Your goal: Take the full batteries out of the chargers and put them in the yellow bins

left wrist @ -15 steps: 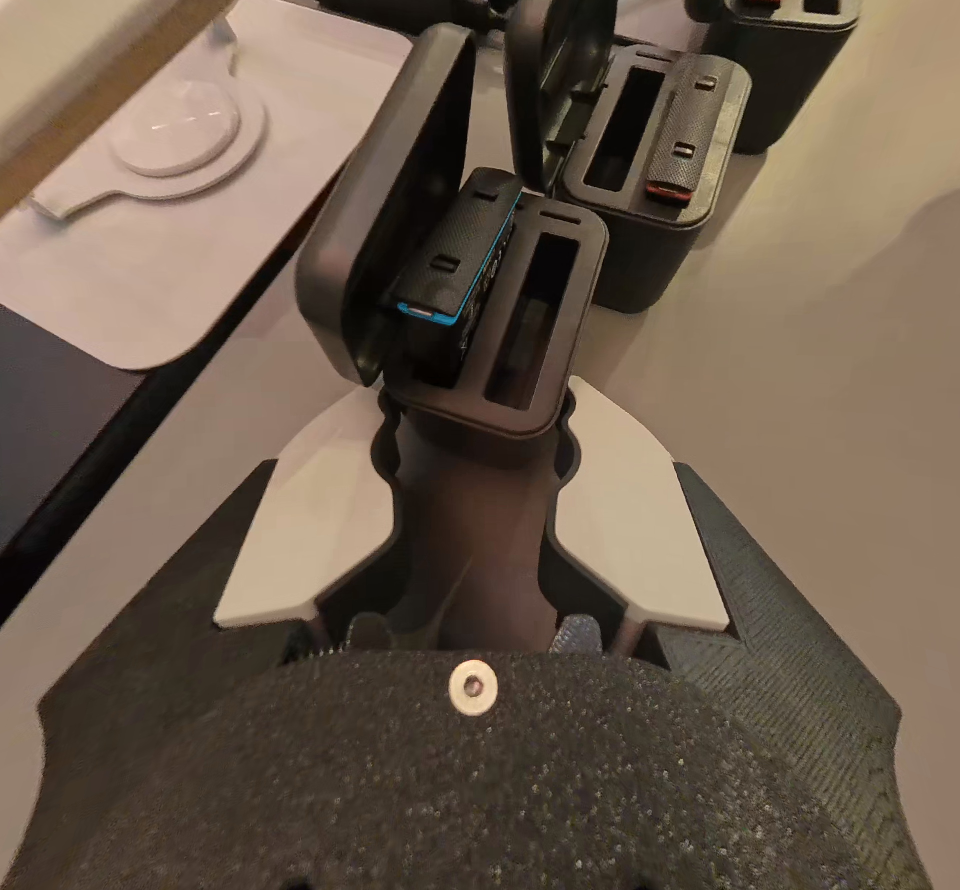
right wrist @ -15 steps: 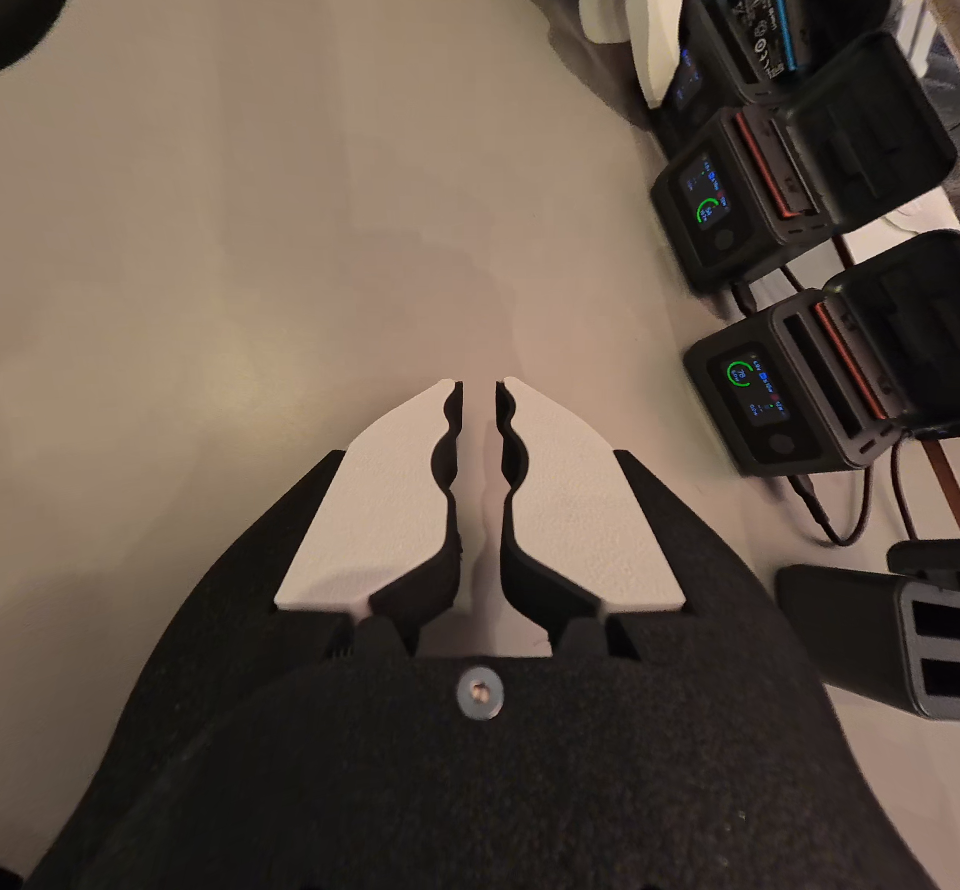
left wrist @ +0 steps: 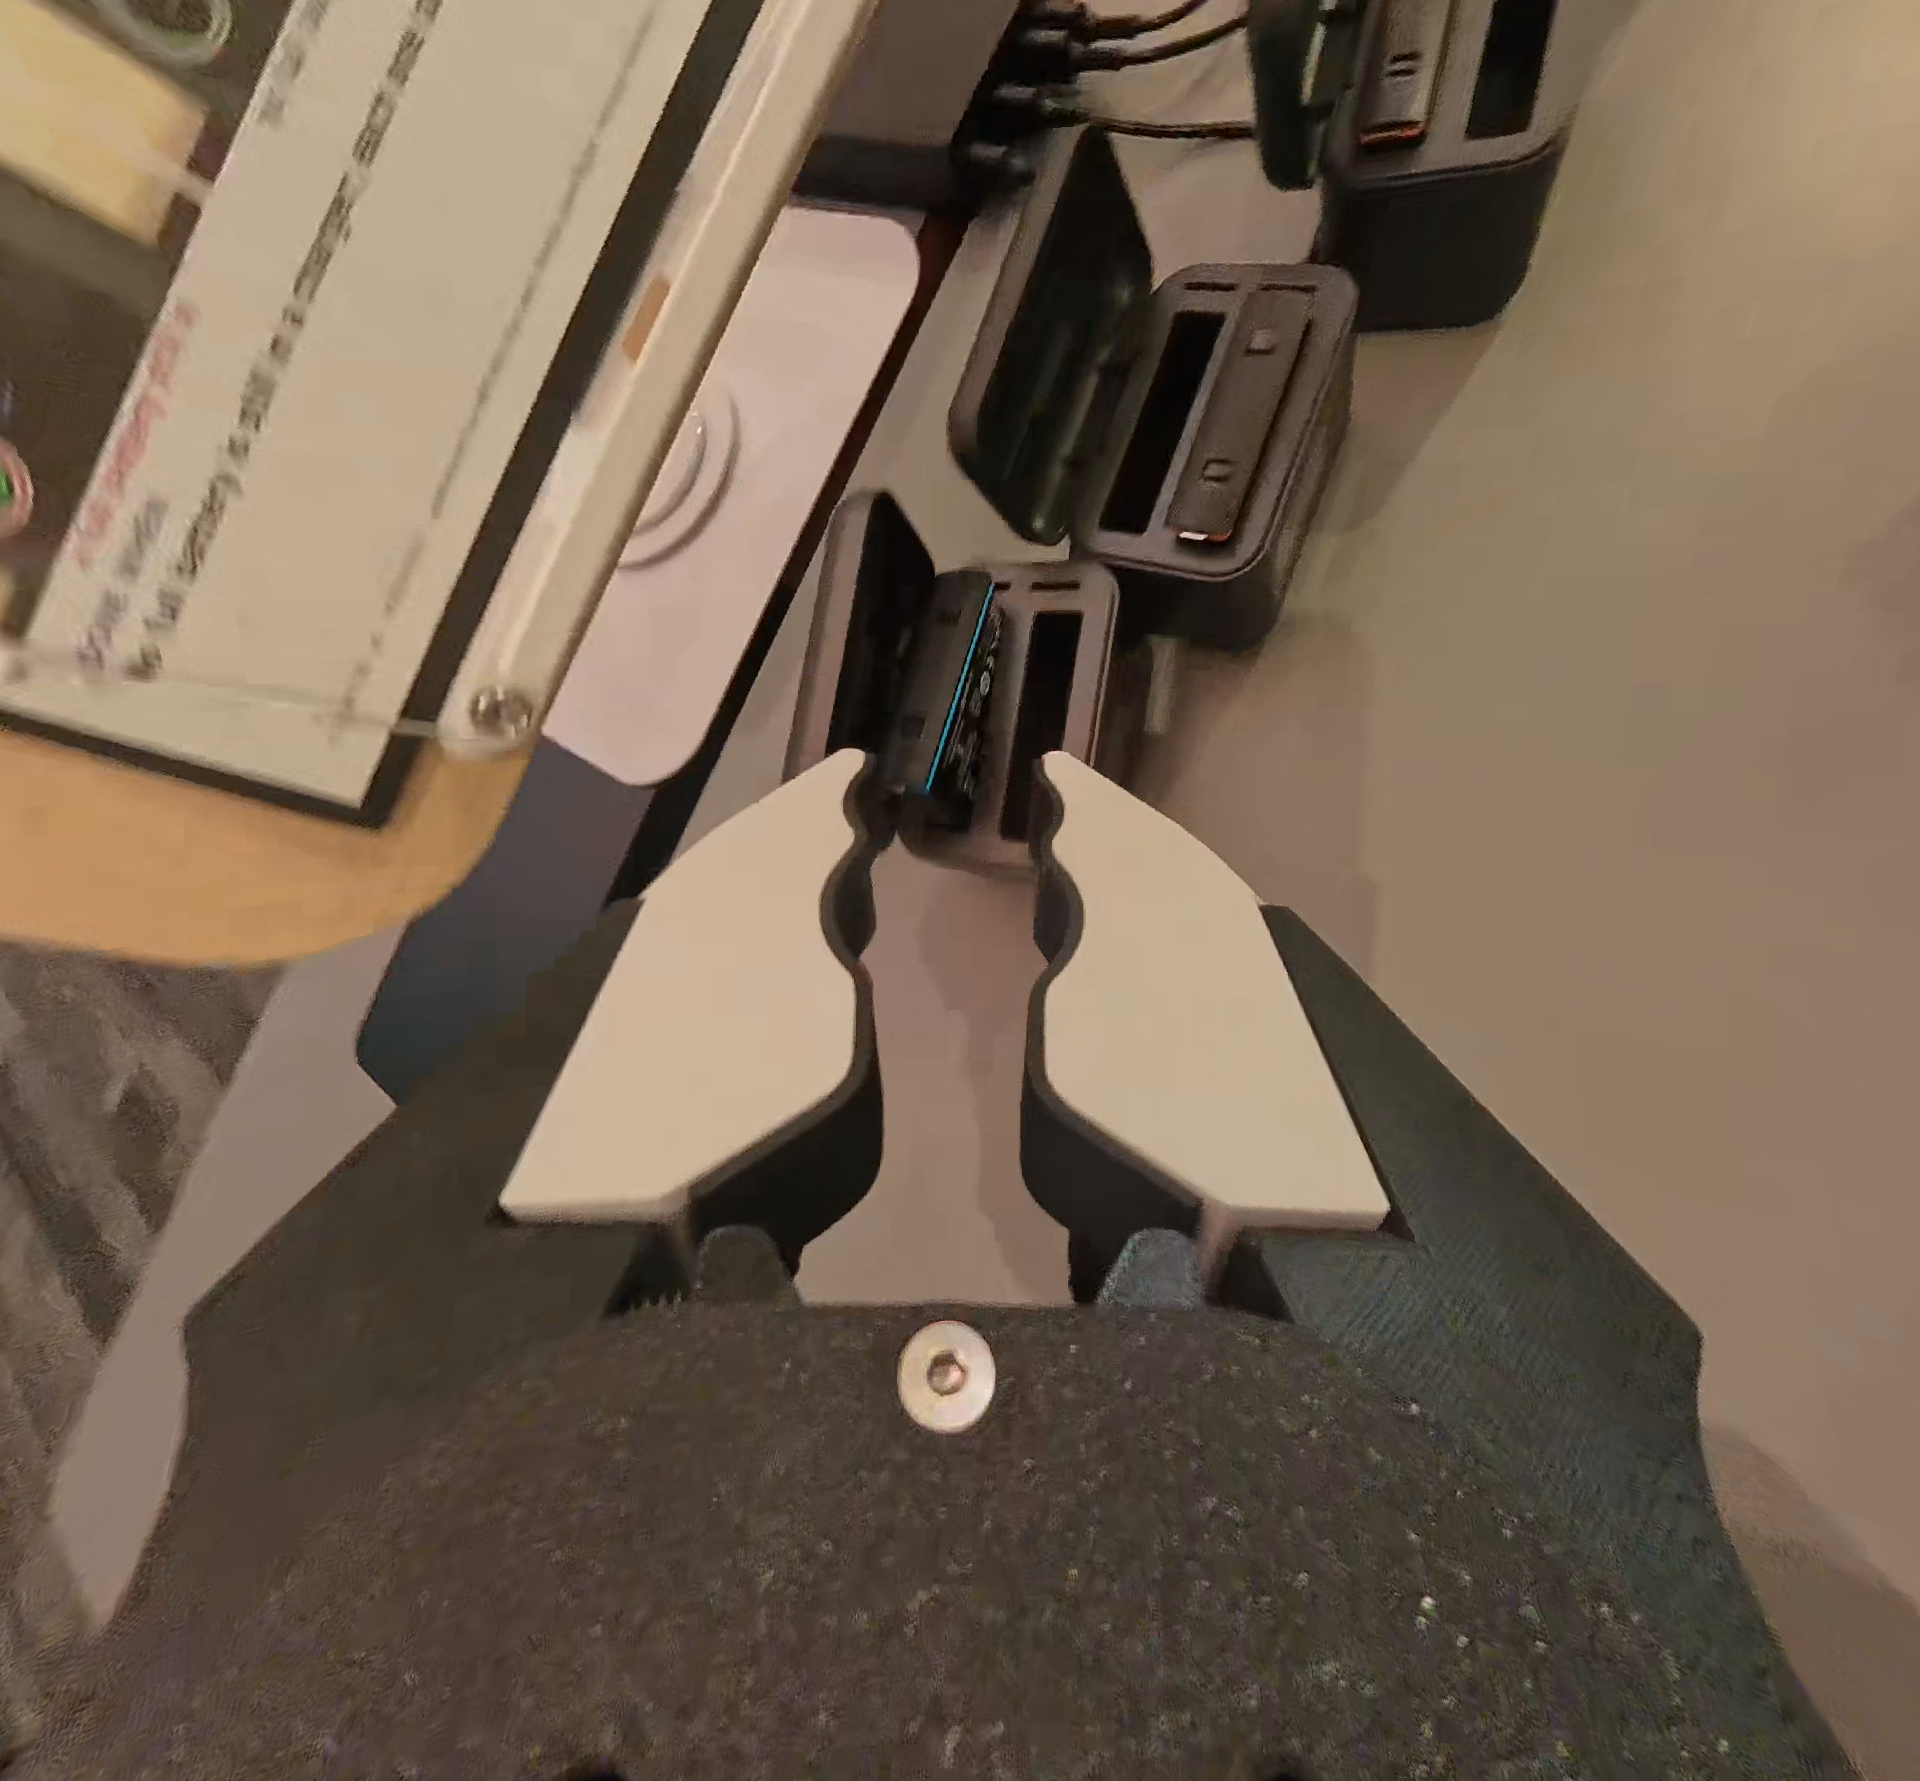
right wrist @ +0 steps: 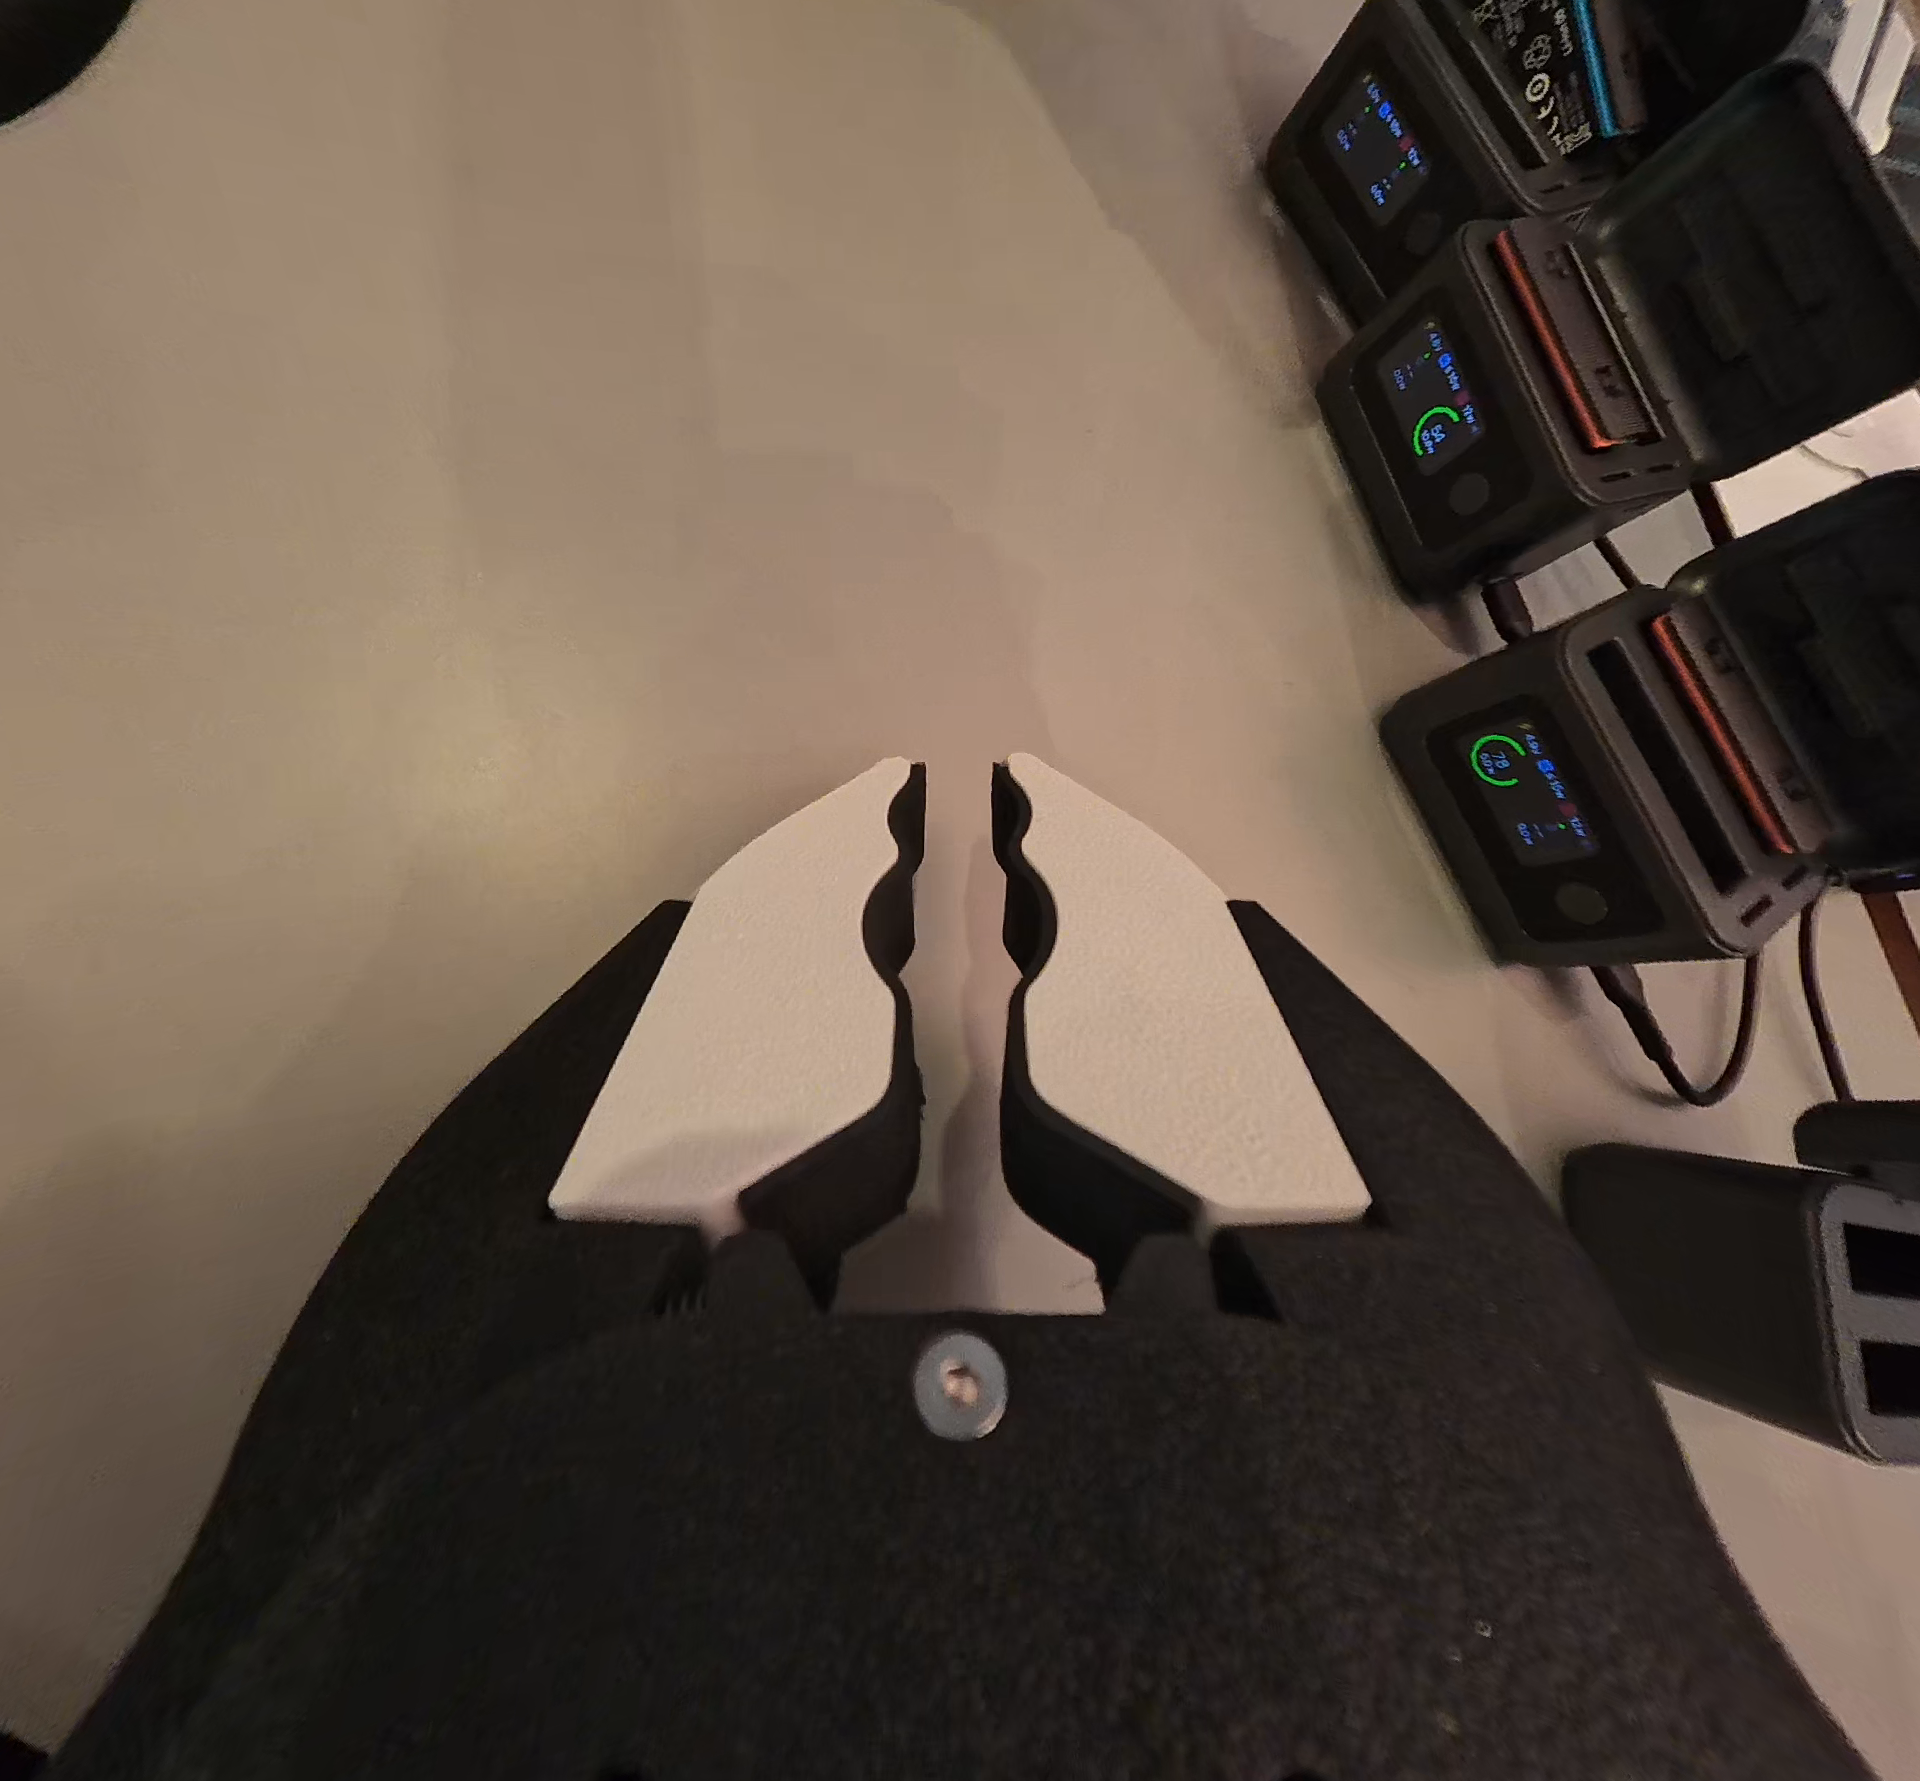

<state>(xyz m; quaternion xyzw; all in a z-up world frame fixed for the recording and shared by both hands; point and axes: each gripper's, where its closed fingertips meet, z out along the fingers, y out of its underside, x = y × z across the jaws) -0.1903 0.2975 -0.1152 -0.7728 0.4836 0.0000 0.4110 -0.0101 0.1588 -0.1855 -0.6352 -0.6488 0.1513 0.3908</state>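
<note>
In the left wrist view my left gripper (left wrist: 951, 775) is open and empty, its tips just short of the nearest black charger (left wrist: 1075, 661). A blue-edged battery (left wrist: 956, 692) stands half out of that charger's left slot, beside the open lid. Behind it a second charger (left wrist: 1288, 401) holds a red-edged battery (left wrist: 1210, 495), and a third charger (left wrist: 1455, 204) stands farther back. In the right wrist view my right gripper (right wrist: 958, 775) is nearly closed with a thin gap, empty, over bare table. Three chargers line the right edge: the far one (right wrist: 1371, 142) with the raised blue-edged battery (right wrist: 1558, 17), the middle one (right wrist: 1444, 432) and the near one (right wrist: 1527, 796). No yellow bin is in view.
A sign in a clear holder (left wrist: 416, 277) leans over the table's left side above a white round pad (left wrist: 769, 443). Cables (left wrist: 1143, 38) run behind the chargers. A black multi-port block (right wrist: 1766, 1295) and cables (right wrist: 1704, 1056) lie at the right. Carpet (left wrist: 94, 1108) shows past the table edge. Some 25 cm of space lies between my two pairs of fingers.
My left gripper has drawn back from the nearest charger, which was between its fingers, and the fingers have narrowed. The right gripper has hardly moved.
</note>
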